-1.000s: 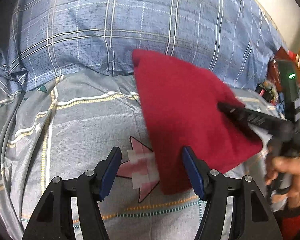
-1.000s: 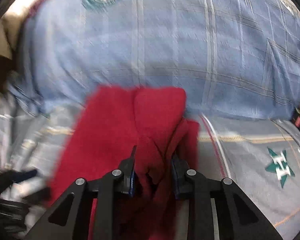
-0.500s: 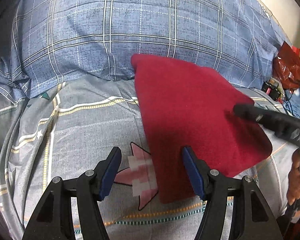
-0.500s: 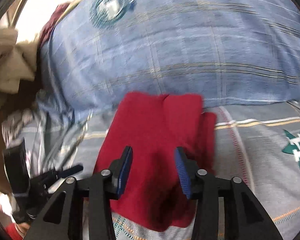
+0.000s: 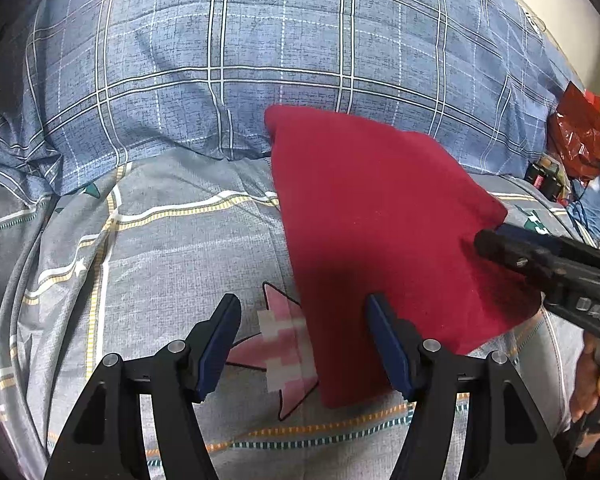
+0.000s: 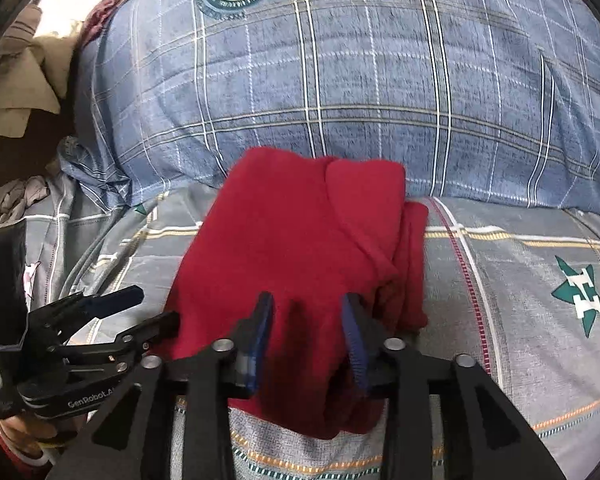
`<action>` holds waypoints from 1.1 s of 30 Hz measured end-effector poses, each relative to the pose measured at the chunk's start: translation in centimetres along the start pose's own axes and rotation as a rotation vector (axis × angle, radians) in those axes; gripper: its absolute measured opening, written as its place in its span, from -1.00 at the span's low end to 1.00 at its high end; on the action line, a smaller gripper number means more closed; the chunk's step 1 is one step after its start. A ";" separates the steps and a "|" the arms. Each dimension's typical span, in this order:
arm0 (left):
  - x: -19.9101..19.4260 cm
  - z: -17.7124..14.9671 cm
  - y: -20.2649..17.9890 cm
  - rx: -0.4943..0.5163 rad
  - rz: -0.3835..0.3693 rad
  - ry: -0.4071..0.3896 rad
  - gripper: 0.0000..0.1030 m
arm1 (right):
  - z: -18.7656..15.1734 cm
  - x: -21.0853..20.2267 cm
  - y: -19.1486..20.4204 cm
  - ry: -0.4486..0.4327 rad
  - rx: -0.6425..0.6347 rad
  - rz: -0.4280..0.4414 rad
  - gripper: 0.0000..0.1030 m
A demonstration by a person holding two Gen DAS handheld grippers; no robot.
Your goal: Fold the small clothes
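On the grey patterned bedsheet (image 5: 172,248), at the foot of a blue plaid pillow (image 5: 260,60), a folded red garment (image 5: 380,220) lies flat with its far edge touching the pillow. In the left wrist view, the left gripper (image 5: 302,344) hangs over the sheet with jaws spread wide and nothing clamped: its 9 o'clock finger stands above bare sheet beside a pink star print (image 5: 284,344), its 3 o'clock finger over the garment's near left corner, so the cloth's left edge runs between the two fingers. The garment extends from 12 o'clock toward 3 o'clock of this tool. At 3 o'clock in the same view, the right gripper (image 6: 308,320) reaches in over the garment's right corner, a hand (image 5: 596,380) behind it. In the right wrist view, the right gripper's jaws have just been opening; they stand parted above the red cloth, pads clear of it, the folded layers stretching away to 12 o'clock. A green star print (image 6: 580,296) lies on the sheet at 3 o'clock, well apart.
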State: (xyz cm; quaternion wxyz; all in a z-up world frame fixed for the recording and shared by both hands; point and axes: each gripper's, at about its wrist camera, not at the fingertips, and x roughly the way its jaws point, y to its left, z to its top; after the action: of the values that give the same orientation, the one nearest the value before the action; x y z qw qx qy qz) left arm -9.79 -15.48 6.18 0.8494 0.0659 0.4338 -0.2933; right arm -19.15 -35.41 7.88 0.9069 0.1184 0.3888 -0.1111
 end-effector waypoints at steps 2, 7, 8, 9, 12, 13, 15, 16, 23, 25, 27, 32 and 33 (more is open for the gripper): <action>0.1 -0.1 -0.1 0.006 0.001 -0.002 0.30 | 0.0 0.7 -0.3 0.017 0.007 -0.015 -0.11; 0.1 -0.1 0.3 -0.015 -0.019 -0.005 0.30 | -0.1 1.7 -1.4 0.046 0.048 0.013 -0.09; 0.1 0.0 0.6 -0.032 -0.040 -0.005 0.30 | 0.0 1.1 -1.7 0.030 0.076 0.057 -0.07; 0.1 0.1 0.9 -0.048 -0.060 -0.006 0.30 | 0.1 0.7 -2.2 0.009 0.111 0.106 0.02; 0.1 1.0 2.1 -0.137 -0.147 -0.014 0.42 | 0.3 -0.7 -4.5 -0.075 0.253 0.180 0.51; 0.2 1.2 2.6 -0.169 -0.171 -0.017 0.50 | 0.2 -0.8 -5.3 -0.097 0.285 0.153 0.66; 1.0 1.8 3.0 -0.209 -0.218 -0.009 0.55 | 0.1 -0.2 -6.6 -0.091 0.329 0.096 0.68; 1.6 1.9 3.0 -0.209 -0.231 0.005 0.55 | 0.1 0.4 -7.2 -0.067 0.351 0.089 0.68; 7.3 2.9 2.8 -0.225 -0.308 0.106 0.70 | 0.7 6.0 -8.1 0.042 0.374 0.185 0.68; 7.3 3.2 2.5 -0.208 -0.308 0.101 0.48 | 0.4 6.8 -7.7 0.016 0.351 0.181 0.63; 6.3 3.4 2.1 -0.175 -0.294 0.105 0.23 | 0.4 6.8 -7.2 0.014 0.326 0.178 0.41; 0.2 2.2 2.9 -0.123 -0.258 0.065 -0.06 | 0.7 4.1 -5.8 -0.013 0.323 0.239 0.04; -1.4 1.6 3.2 -0.109 -0.236 0.053 -0.06 | 0.6 3.4 -5.4 -0.022 0.320 0.256 0.02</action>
State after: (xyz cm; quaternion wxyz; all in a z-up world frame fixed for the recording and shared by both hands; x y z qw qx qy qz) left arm -7.55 -12.78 7.77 0.7995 -0.0241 0.4762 -0.3654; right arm -18.01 -41.11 5.10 0.8874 0.3085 0.3379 -0.0565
